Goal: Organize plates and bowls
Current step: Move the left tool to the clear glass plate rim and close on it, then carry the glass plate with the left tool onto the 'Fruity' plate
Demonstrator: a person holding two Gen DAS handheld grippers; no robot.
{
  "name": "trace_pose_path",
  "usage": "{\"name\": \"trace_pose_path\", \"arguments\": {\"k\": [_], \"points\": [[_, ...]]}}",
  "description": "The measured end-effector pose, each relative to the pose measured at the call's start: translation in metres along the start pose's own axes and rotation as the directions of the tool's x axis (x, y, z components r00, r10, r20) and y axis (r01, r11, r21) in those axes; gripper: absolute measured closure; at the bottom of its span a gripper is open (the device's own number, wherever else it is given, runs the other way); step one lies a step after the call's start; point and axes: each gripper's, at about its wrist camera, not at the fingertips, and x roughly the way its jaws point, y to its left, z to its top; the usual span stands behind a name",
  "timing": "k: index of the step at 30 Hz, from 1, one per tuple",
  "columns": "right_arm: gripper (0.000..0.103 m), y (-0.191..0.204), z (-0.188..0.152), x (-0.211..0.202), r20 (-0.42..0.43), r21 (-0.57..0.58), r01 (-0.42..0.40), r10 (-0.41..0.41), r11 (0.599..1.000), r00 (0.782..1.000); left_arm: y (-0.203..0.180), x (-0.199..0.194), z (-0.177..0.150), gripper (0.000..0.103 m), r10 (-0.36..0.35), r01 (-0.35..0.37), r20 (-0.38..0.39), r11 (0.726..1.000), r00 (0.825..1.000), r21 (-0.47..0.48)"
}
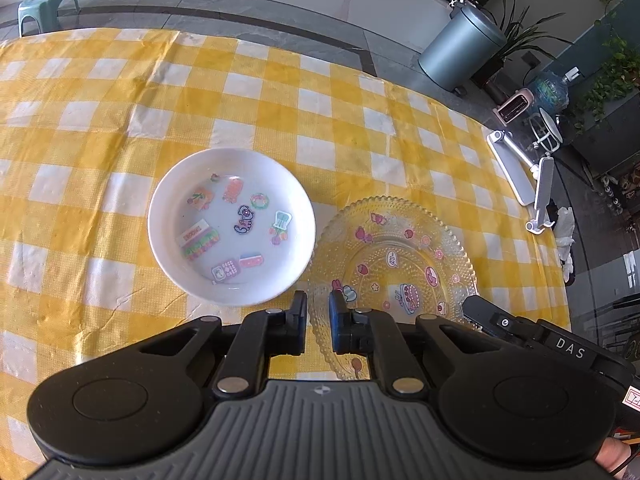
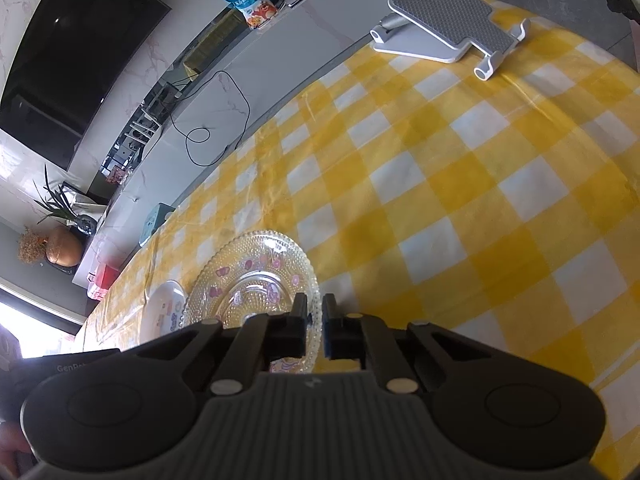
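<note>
Left wrist view: the left gripper (image 1: 318, 304), fingers nearly closed on nothing, hovers by a white stickered bowl (image 1: 231, 227) touching a glass plate (image 1: 394, 258) on the checked surface (image 1: 100, 128). The right gripper (image 2: 315, 312) pinches the plate's rim.

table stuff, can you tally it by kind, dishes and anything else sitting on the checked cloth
white bowl with stickers: 1
clear glass plate with stickers: 1
white folding stand: 1
total: 3 things on the yellow checked cloth
</note>
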Motion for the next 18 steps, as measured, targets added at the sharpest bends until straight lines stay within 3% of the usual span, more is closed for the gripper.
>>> {"name": "trace_pose_path", "arguments": {"k": [9, 18], "points": [[0.099, 0.001, -0.005, -0.012, -0.027, 0.024, -0.028, 0.029, 0.999, 0.999, -0.004, -0.024, -0.011, 0.092, 0.018, -0.018, 0.005, 1.000, 1.000, 0.016], [0.099, 0.002, -0.025, -0.053, -0.040, 0.015, -0.044, 0.044, 0.999, 0.998, -0.020, -0.056, -0.042, 0.092, 0.030, -0.030, 0.009, 0.999, 0.999, 0.016]]}}
